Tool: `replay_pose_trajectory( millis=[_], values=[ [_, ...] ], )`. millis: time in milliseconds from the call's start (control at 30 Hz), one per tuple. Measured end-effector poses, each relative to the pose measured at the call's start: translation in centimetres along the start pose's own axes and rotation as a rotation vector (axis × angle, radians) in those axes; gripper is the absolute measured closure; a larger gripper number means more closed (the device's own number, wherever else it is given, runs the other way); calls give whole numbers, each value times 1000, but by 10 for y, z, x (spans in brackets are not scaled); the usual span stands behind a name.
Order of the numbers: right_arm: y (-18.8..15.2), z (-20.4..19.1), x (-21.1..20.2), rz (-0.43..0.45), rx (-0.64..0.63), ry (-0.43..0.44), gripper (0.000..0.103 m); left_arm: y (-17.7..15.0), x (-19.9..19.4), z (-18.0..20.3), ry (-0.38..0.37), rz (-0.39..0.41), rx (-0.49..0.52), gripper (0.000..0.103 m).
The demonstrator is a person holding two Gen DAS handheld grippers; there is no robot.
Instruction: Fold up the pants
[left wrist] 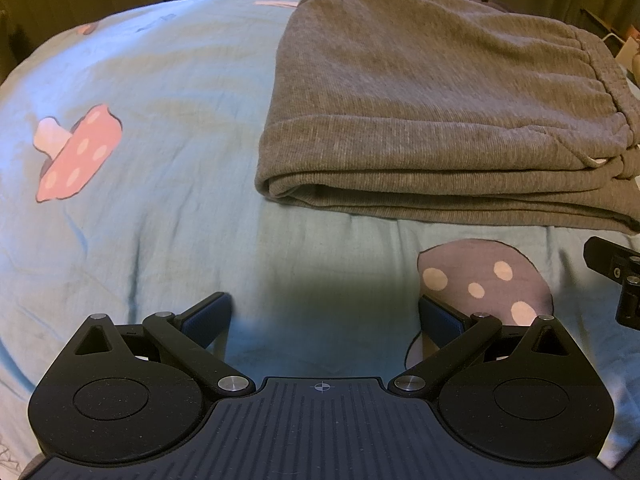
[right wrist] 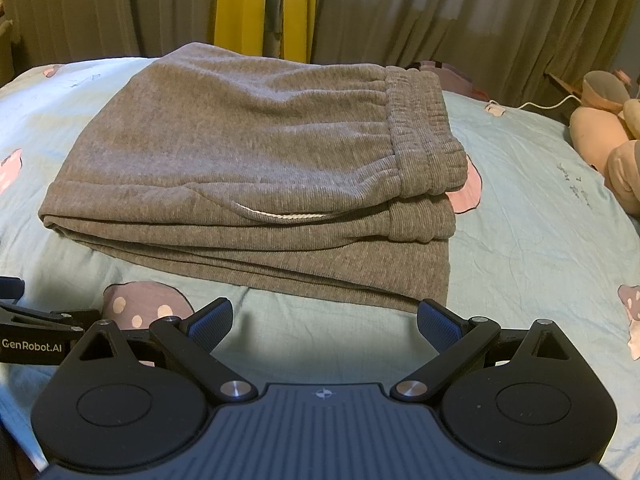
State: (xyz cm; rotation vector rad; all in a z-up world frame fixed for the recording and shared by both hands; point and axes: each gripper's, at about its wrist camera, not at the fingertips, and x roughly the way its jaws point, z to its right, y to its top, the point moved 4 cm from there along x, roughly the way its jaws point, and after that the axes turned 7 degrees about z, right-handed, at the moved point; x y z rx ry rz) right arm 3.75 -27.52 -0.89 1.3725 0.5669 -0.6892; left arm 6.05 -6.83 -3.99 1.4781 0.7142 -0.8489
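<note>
The grey ribbed knit pants [right wrist: 248,176] lie in a compact, layered bundle on the pale blue mushroom-print bedsheet [left wrist: 160,160], waistband on top, so the folding looks done. The left gripper [left wrist: 324,316] and right gripper [right wrist: 325,322] hang just short of the bundle's near edge, jaws wide apart and empty, probably drawn clear so nothing snags.

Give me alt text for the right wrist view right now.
Grey pants lie folded in a stack on a light blue bedsheet, waistband at right. The right hand-held gripper hovers open and empty just short of them; curtains hang behind.
</note>
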Motion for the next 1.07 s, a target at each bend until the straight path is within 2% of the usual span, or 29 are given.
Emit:
replay_pose_trajectory(
  millis=[733, 967, 1067],
  values=[
    [1, 1, -1, 2, -5, 2, 4, 1, 0, 0, 0, -5, 6, 0],
    [1, 1, -1, 3, -9, -1, 4, 1, -4, -5, -8, 36, -16, 0],
    [1, 1, -1, 5, -8, -2, 4, 2, -3, -7, -8, 23, -27, 0]
  ],
)
